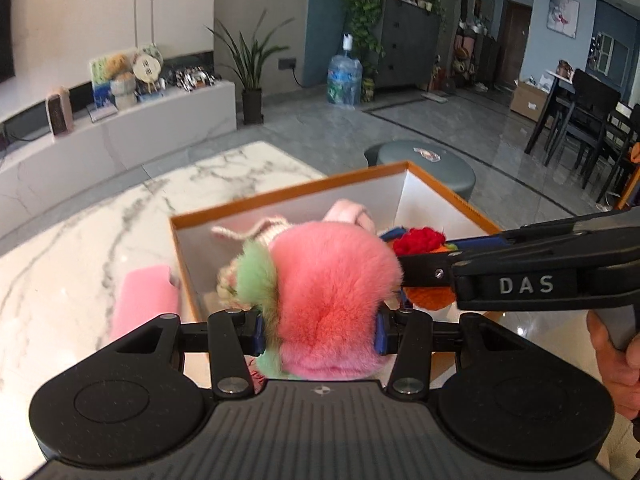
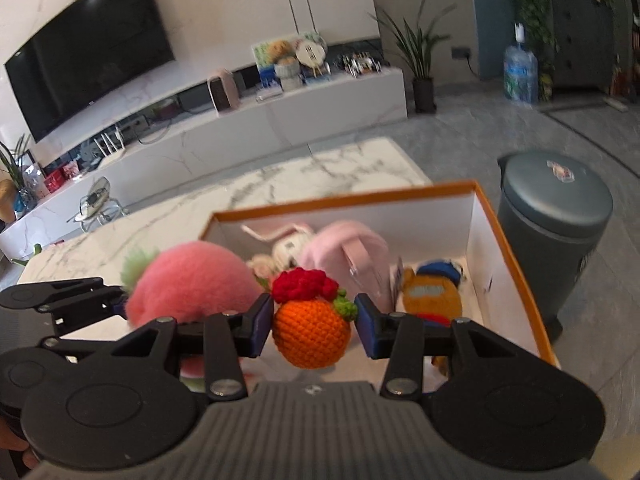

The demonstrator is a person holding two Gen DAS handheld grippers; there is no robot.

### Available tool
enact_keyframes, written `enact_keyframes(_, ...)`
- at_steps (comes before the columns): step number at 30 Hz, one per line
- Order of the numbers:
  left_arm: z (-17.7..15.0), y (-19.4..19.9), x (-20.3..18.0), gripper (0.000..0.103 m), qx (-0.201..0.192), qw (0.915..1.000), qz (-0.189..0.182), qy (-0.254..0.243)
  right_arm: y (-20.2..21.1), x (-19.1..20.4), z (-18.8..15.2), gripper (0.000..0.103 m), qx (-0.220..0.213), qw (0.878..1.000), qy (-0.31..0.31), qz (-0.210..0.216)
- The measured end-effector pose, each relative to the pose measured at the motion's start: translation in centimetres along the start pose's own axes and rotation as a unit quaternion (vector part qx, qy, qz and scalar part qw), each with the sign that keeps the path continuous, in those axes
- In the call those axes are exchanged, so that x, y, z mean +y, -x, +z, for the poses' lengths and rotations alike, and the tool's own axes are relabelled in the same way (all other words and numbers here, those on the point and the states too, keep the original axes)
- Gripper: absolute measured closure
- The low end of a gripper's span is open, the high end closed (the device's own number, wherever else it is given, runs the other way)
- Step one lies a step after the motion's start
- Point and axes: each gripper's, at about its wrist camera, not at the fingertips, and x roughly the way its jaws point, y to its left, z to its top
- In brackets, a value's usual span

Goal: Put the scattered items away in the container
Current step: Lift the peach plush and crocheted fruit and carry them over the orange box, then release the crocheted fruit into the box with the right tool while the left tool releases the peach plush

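Pink fur first — the left gripper [image 1: 318,330] carries the fluffy peach plush [image 1: 328,300], its jaws spread wide and clamped on both flanks of the toy. The plush hangs over the near-left corner of the orange-rimmed box [image 1: 288,192], partly above the rim, not yet down inside. Just left of the box, outside its wall, a flat pink item [image 1: 146,296] lies on the marble table [image 1: 100,220] — my read is that it has yet to be tidied.

Right of the peach, over the near side of the box, the right gripper [image 2: 314,326] has the orange crochet fruit [image 2: 311,330] between its pads. The left pad touches it; on the right a sliver of gap shows, so whether it is gripped or just let go — cannot tell.

Inside the box: a pale pink pouch [image 2: 352,256] at centre, a crochet figure [image 2: 430,296] by the right wall.

To do it well: move the peach further in past the rim before opening, release low so it doesn't bounce out, and keep the two grippers from colliding — they are close.
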Motion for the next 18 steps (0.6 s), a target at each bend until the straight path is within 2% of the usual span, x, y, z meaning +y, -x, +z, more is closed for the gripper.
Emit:
enact_keyframes(6,-0.7,-1.8,-0.8,0.049,0.038,0.9989,-0.006,-0.026,-2.9,-1.0,-1.1,0.056,0.053,0.998,-0.023,0.016)
enact_keyframes(11,-1.0,-3.1,-0.7,0.047,0.068,0.9971,-0.025,-0.023,-4.0,-1.4,-1.2,0.055,0.082,0.995,-0.043,0.023)
enact_keyframes(14,-1.1,-3.7,-1.2,0.045,0.081,0.9959,-0.025,-0.032,-4.6,-1.4,-1.2,0.055,0.100,0.994,-0.042,0.021)
enact_keyframes(18,-1.2,-3.8,-0.9,0.042,0.085,0.9958,-0.029,-0.016,-5.1,-0.7,-1.3,0.054,0.113,0.993,-0.021,0.001)
